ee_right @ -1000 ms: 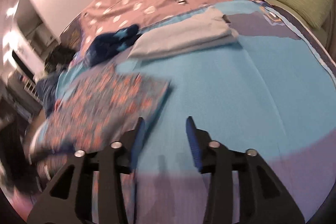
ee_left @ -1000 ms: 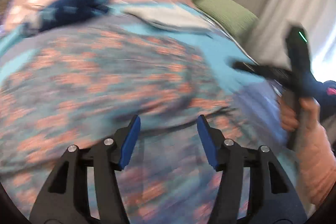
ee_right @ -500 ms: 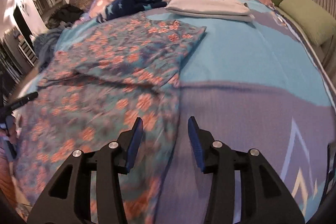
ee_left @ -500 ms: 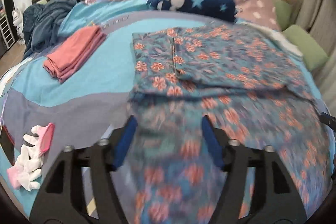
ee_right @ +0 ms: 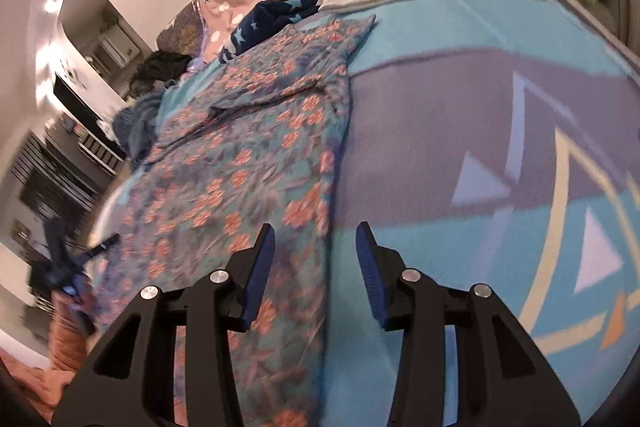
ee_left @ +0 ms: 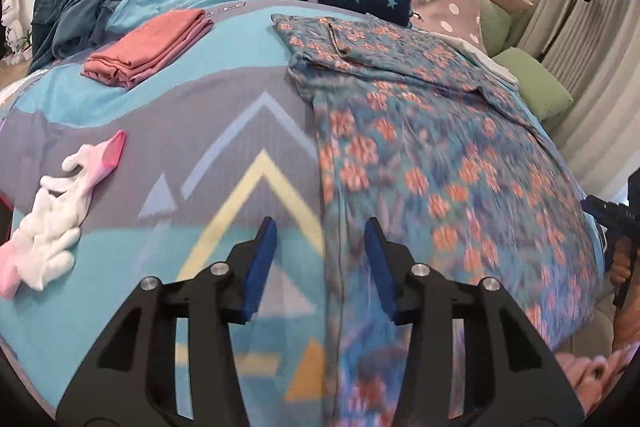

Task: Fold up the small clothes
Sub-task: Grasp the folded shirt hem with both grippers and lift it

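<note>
Left wrist view shows my left gripper [ee_left: 320,263] closing over the floral garment [ee_left: 432,155] edge, ungripped; my right gripper [ee_right: 316,267] gapes empty.

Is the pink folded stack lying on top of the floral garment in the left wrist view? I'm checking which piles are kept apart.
No, the pink folded stack rests on the bedspread, clear of the floral garment.

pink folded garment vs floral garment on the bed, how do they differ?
The pink garment is plain, while the floral garment is blue with orange flowers. The pink garment is folded into a compact stack; the floral garment lies spread long, with only its far end folded over. The pink garment covers far less of the bedspread than the floral one. Both rest on the bedspread, and neither gripper holds either.
</note>
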`<state>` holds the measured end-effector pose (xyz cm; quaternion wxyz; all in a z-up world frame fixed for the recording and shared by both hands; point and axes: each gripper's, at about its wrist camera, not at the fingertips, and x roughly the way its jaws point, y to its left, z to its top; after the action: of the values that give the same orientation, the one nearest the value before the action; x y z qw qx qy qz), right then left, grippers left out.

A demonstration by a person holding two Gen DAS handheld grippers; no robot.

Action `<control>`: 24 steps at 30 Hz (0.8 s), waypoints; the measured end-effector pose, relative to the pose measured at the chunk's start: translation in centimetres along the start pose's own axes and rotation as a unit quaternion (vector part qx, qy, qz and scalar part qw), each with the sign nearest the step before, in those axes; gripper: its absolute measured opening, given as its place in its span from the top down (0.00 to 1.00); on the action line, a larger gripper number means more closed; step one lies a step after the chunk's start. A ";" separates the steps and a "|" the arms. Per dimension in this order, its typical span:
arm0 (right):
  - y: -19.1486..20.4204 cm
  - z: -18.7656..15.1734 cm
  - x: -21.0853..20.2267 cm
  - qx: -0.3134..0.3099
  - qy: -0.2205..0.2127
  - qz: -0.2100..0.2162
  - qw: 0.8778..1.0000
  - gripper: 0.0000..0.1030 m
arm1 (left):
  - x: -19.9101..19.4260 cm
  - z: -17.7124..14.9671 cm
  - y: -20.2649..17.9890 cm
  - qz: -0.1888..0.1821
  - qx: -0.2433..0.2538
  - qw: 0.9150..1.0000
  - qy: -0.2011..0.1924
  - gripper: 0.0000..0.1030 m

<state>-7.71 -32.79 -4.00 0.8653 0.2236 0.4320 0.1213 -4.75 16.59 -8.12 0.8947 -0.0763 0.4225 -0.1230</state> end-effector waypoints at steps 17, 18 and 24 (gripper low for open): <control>-0.6 -11.7 -6.0 0.014 0.019 0.067 0.997 0.57 | -6.5 -8.9 -0.6 -0.080 0.061 0.994 0.045 0.55; -0.8 -12.0 -5.9 0.018 0.016 0.074 0.997 0.56 | -6.6 -9.1 -0.7 -0.079 0.064 0.994 0.045 0.54; -0.9 -10.7 -4.2 0.042 0.011 0.140 0.989 0.60 | -5.7 -8.4 -0.3 -0.124 0.018 0.992 0.025 0.83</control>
<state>-18.80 -32.25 -7.24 0.8250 0.3165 0.4102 0.2259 -14.83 17.61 -9.14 0.8629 -0.1090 0.4296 -0.2429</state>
